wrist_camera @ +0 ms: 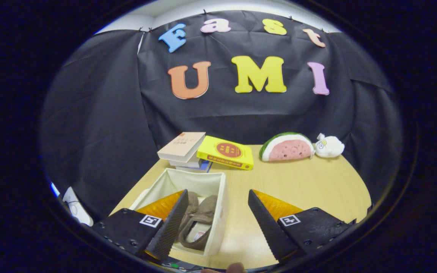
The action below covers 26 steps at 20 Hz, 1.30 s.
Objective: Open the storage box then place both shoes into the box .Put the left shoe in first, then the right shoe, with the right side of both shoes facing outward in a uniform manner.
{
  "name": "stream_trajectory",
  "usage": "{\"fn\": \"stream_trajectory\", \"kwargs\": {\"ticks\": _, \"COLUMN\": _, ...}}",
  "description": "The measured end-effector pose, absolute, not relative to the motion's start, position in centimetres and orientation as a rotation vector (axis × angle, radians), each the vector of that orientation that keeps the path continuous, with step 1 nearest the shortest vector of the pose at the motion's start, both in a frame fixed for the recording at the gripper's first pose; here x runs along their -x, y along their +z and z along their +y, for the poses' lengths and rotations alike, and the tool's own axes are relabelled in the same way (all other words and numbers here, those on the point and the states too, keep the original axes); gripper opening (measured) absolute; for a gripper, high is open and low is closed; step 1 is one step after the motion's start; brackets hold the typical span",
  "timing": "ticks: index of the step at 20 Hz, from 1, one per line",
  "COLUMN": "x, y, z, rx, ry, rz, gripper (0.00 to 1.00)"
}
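Note:
A white fabric storage box (218,197) stands open on the wooden table, under and just ahead of my left finger (169,223). Inside it lie taupe shoes (199,220), side by side; I cannot tell their facing. My gripper (216,197) hovers above the box's right wall with its jaws wide apart and nothing between them. The right finger (268,223) hangs over bare table to the right of the box. The left finger hides the box's near left part.
Beyond the box lie stacked books (182,149) and a yellow book (226,152). A watermelon plush (287,147) and a small white plush (329,146) sit at the table's far right. A fingertip (235,268) shows at the near edge. A white object (76,208) sits off the table's left.

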<state>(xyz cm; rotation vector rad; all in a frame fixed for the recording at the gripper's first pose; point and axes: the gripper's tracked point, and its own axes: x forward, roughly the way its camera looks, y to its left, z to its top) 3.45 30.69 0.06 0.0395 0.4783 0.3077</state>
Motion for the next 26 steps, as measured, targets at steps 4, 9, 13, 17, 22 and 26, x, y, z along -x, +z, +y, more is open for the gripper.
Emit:
{"fn": "stream_trajectory", "kwargs": {"ticks": 4, "x": -2.6, "y": 1.3, "z": 26.2, "rx": -0.021, "ry": 0.287, "rz": 0.383, "gripper": 0.96}}
{"fn": "stream_trajectory", "kwargs": {"ticks": 9, "x": -0.8, "y": 2.5, "z": 21.4, "rx": -0.005, "ry": 0.265, "rz": 0.21, "gripper": 0.96}}
{"fn": "stream_trajectory", "kwargs": {"ticks": 13, "x": 0.8, "y": 2.0, "z": 19.4, "rx": 0.042, "ry": 0.255, "rz": 0.141, "gripper": 0.96}}
{"fn": "stream_trajectory", "kwargs": {"ticks": 17, "x": 2.6, "y": 2.2, "z": 18.9, "rx": -0.01, "ry": 0.283, "rz": 0.112, "gripper": 0.96}}
{"fn": "stream_trajectory", "kwargs": {"ticks": 22, "x": 2.0, "y": 2.4, "z": 17.1, "rx": -0.019, "ry": 0.261, "rz": 0.086, "gripper": 0.96}}
{"fn": "stream_trajectory", "kwargs": {"ticks": 26, "x": 1.7, "y": 2.1, "z": 17.2, "rx": -0.012, "ry": 0.279, "rz": 0.102, "gripper": 0.96}}
